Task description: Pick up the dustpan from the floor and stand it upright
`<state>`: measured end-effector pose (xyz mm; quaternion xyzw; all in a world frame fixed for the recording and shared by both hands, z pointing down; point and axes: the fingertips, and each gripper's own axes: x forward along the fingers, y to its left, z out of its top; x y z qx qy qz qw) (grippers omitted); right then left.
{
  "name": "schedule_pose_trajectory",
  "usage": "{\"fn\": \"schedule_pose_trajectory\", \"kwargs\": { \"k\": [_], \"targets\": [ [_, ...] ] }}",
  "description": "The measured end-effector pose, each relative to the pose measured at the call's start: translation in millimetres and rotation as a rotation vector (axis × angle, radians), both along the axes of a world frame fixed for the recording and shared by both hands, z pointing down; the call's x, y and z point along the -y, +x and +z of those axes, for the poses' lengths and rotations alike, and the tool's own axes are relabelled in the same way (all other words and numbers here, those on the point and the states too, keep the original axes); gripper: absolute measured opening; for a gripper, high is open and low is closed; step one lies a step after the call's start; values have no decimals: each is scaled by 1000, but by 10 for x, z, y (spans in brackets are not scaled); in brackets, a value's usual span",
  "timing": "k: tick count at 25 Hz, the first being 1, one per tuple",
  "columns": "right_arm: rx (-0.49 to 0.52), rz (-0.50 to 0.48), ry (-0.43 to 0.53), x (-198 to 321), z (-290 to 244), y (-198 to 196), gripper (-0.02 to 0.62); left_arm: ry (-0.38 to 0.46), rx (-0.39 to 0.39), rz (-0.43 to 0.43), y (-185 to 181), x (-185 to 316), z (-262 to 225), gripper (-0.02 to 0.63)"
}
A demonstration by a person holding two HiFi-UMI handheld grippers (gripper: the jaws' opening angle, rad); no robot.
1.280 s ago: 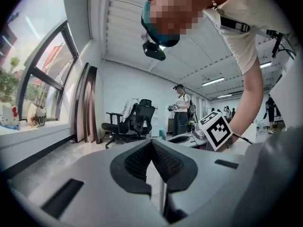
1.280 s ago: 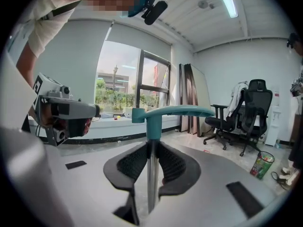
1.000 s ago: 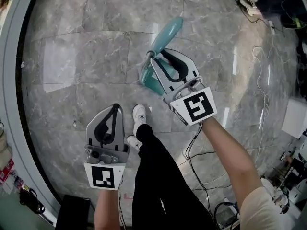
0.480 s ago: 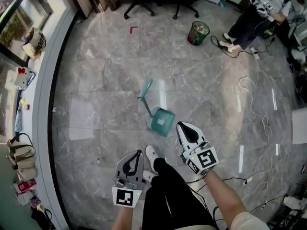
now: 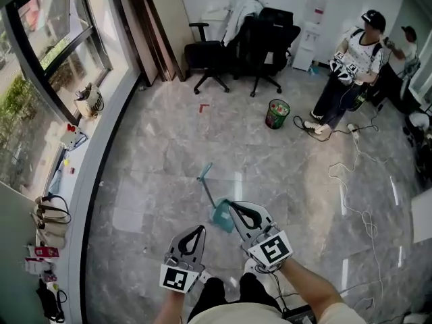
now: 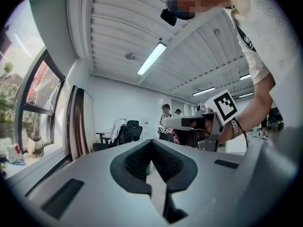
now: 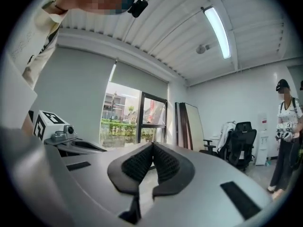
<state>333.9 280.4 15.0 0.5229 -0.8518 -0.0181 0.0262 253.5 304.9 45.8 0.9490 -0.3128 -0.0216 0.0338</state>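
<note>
The teal dustpan (image 5: 221,217) is on the grey marble floor just in front of me, its long handle (image 5: 208,184) rising away toward the upper left. Neither gripper holds it. My right gripper (image 5: 236,208) hangs shut in front of the pan's right edge and hides part of it. My left gripper (image 5: 197,231) is shut and empty, lower left of the pan. In the left gripper view the jaws (image 6: 151,144) meet at the tips with nothing between them, and the right gripper view (image 7: 152,146) shows the same. The dustpan appears in neither gripper view.
A green waste bin (image 5: 277,113) stands mid-room, black office chairs (image 5: 206,59) at the back. A person (image 5: 351,73) stands at the right, with cables (image 5: 364,181) trailing over the floor there. A window sill (image 5: 77,160) with bags runs along the left.
The head view has risen from the floor to the whole room. My right gripper, close over the dustpan a second ago, has drawn back beside it; both grippers now sit low in the picture.
</note>
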Motion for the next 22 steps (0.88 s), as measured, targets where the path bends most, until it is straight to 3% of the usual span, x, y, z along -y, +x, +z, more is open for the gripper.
{"fn": "schedule_pose_trajectory", "kwargs": {
  "k": [2, 6, 9, 12, 16, 18, 22],
  "targets": [
    [27, -29, 51, -157, -203, -63, 18, 36, 49, 9, 87, -108, -123, 11],
    [95, -17, 4, -475, -248, 76, 18, 60, 12, -5, 363, -286, -266, 11],
    [135, -3, -32, -642, -243, 307, 18, 67, 89, 7, 601, -480, -277, 11],
    [124, -12, 1, -759, -338, 576, 18, 71, 101, -24, 815, -586, -342, 11],
    [109, -4, 33, -914, -382, 956, 18, 67, 46, -75, 1018, -660, -385, 11],
    [107, 3, 44, -962, -372, 1107, 18, 79, 54, -92, 1069, -694, -367, 11],
    [100, 18, -36, -1063, -194, 1336, 18, 88, 67, -113, 1156, -792, -334, 11]
  ]
}}
